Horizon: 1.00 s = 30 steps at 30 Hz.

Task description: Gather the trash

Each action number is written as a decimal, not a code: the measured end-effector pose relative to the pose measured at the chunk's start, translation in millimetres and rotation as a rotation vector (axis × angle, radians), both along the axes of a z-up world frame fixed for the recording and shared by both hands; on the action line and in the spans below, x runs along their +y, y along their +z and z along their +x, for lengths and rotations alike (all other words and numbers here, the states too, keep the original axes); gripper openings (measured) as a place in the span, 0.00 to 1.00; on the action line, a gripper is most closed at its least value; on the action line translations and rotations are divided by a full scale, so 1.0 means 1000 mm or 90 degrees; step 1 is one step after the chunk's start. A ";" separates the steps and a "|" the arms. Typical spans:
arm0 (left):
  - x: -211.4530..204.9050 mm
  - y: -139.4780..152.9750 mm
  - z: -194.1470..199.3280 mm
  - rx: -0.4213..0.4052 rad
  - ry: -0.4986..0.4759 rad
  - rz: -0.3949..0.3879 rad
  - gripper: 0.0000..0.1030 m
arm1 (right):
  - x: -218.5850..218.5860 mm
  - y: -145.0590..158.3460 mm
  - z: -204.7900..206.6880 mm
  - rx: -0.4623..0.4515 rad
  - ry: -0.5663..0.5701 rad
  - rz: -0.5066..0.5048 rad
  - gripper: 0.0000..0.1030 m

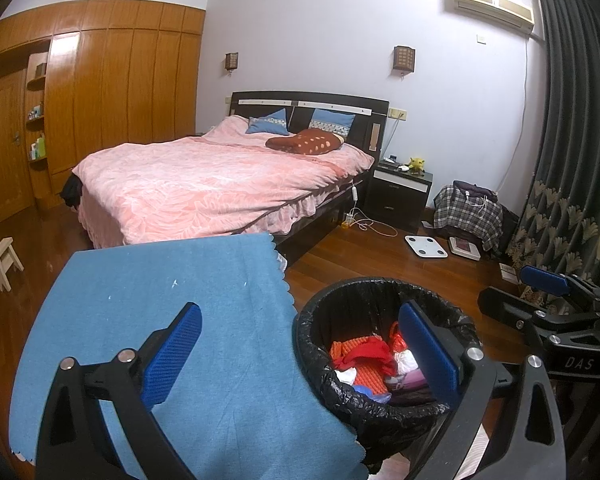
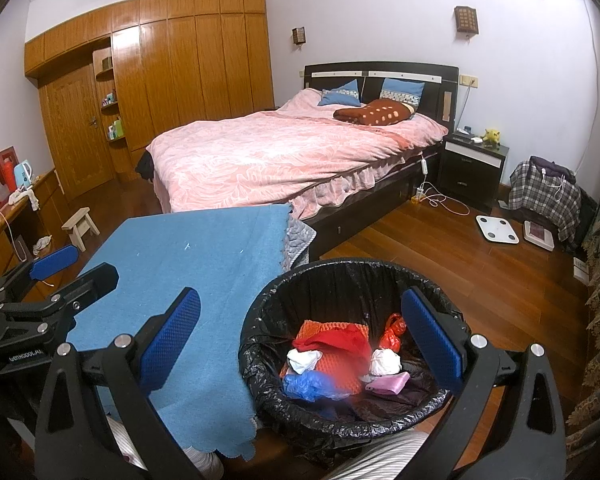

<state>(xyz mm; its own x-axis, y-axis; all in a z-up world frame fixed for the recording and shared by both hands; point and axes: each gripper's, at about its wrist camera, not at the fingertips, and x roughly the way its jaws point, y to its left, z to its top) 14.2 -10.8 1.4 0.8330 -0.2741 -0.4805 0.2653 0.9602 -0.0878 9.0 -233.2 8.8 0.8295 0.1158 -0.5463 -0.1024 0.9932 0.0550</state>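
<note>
A round bin with a black liner (image 1: 320, 344) (image 2: 256, 344) stands on the wood floor beside a surface under a blue cloth (image 1: 160, 312) (image 2: 204, 264). Inside lie red, orange, white, blue and pink bits of trash (image 1: 364, 364) (image 2: 332, 360). My left gripper (image 1: 300, 356) is open and empty, held over the cloth's edge and the bin's near rim. My right gripper (image 2: 304, 344) is open and empty above the bin; it also shows in the left wrist view (image 1: 540, 284), at the right.
A bed with a pink cover (image 1: 220, 184) (image 2: 292, 156) fills the middle of the room. A black nightstand (image 2: 472, 164), white floor scales (image 2: 496, 228), a plaid pile (image 2: 544, 196), a small stool (image 2: 80, 228), wardrobes (image 2: 172, 68) and a dark curtain (image 1: 568, 120) surround it.
</note>
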 end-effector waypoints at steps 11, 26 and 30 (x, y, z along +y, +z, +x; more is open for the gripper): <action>0.000 0.001 0.000 0.001 0.000 -0.001 0.94 | 0.000 0.001 0.000 0.001 0.000 0.000 0.95; 0.001 0.002 0.001 0.001 0.000 0.000 0.94 | 0.001 0.001 0.001 0.002 0.000 0.000 0.95; 0.001 0.002 0.001 0.002 -0.001 0.000 0.94 | 0.001 0.001 0.001 0.003 0.001 0.000 0.95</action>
